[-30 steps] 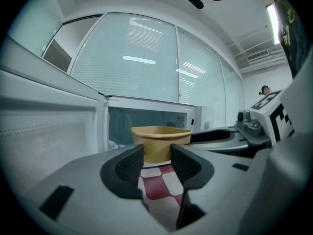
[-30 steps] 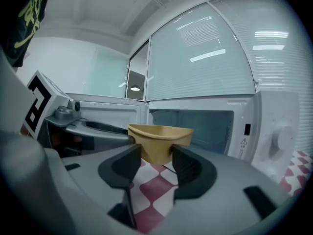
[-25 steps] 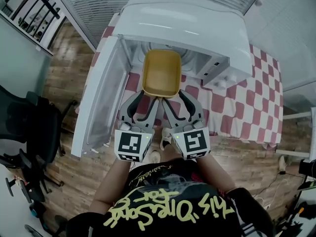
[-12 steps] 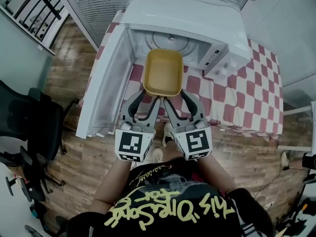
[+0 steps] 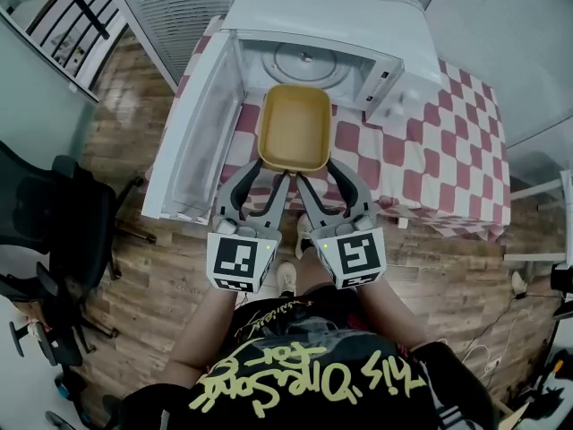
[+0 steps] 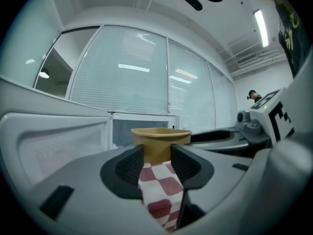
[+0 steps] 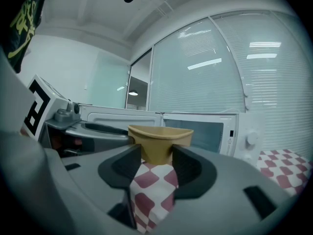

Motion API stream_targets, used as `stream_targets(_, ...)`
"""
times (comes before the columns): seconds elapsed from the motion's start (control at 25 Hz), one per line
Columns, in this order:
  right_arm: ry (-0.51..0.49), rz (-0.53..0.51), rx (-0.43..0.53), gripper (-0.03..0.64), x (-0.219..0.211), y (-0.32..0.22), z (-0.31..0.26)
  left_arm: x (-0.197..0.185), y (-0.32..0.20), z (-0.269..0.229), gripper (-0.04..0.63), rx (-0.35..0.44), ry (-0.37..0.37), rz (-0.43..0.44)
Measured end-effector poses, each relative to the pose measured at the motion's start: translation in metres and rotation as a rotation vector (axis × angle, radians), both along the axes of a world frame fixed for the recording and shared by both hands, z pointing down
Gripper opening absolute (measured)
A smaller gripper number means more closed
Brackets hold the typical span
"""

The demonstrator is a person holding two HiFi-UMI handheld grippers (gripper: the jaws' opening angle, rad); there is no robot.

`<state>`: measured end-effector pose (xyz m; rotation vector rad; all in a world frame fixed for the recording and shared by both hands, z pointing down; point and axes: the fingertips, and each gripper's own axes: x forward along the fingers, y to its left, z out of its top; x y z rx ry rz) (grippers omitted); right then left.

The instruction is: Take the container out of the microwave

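While the door point(image 5: 192, 141) of the microwave point(image 5: 313, 16) is swung open at the left, the left gripper point(image 5: 269, 173) is shown clamped on the near-left corner of the tan container point(image 5: 295, 125). The container is held just near of the open cavity, above the checked tablecloth point(image 5: 448, 150). Its near-right corner is grasped by the right gripper point(image 5: 320, 174).

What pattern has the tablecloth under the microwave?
The tablecloth is red-and-white checked; the head view shows it best.
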<state>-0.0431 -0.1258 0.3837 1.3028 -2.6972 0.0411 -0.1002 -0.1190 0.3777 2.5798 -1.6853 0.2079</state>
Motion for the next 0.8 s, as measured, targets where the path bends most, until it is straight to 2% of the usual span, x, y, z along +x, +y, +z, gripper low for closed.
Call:
stream_targets(0.6, 0.028, 0.026, 0.028, 0.202, 0.011, 0.031, -0.013, 0.011, 0.032, -0.008, 0.173, 0.016, 0.006, 0.013)
stream_targets(0.8, 0.006, 0.016, 0.033, 0.202, 0.011, 0.037, -0.008, 0.012, 0.037, -0.008, 0.173, 0.02, 0.003, 0.017)
